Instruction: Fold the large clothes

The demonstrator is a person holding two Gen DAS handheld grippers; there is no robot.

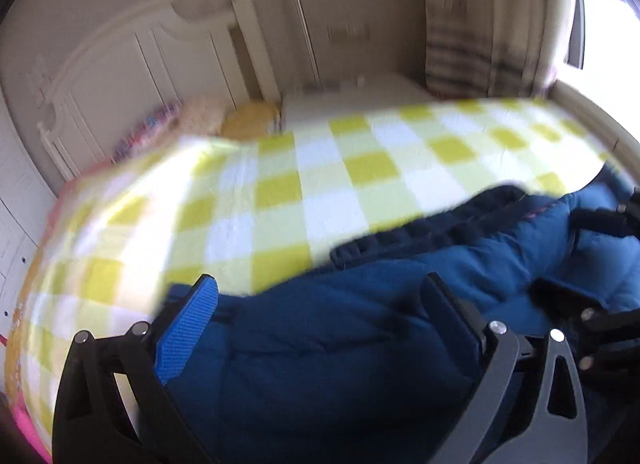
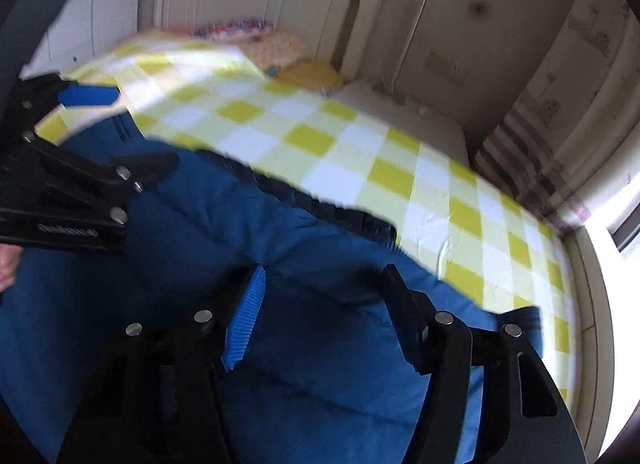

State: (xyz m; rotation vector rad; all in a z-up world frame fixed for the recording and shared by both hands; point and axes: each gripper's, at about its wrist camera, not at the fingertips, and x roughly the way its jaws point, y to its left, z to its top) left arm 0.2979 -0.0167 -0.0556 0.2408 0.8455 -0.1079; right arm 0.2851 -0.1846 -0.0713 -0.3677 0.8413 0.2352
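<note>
we are looking at a blue padded jacket [image 1: 320, 344] lying on a bed covered by a yellow-and-white checked blanket [image 1: 280, 192]. the jacket is filling the near part of both views, with its darker ribbed edge [image 1: 400, 232] running along the border where it is meeting the blanket. no containers are showing in either picture.

the left gripper [image 1: 320, 312] is hovering right over the jacket with its jaws standing wide apart; the blue fabric is spreading between and under the fingers, and nothing is pinched. the right gripper [image 2: 324, 304] is sitting just beside it, also over the jacket, jaws likewise apart, with the quilted cloth lying between them. whether the fingertips are touching the fabric we cannot tell, as both views are blurred.

beyond the blanket, pillows [image 2: 280, 44] are resting against a white headboard [image 1: 132, 60], and a striped curtain [image 1: 480, 48] is hanging near a bright window [image 1: 608, 32].
</note>
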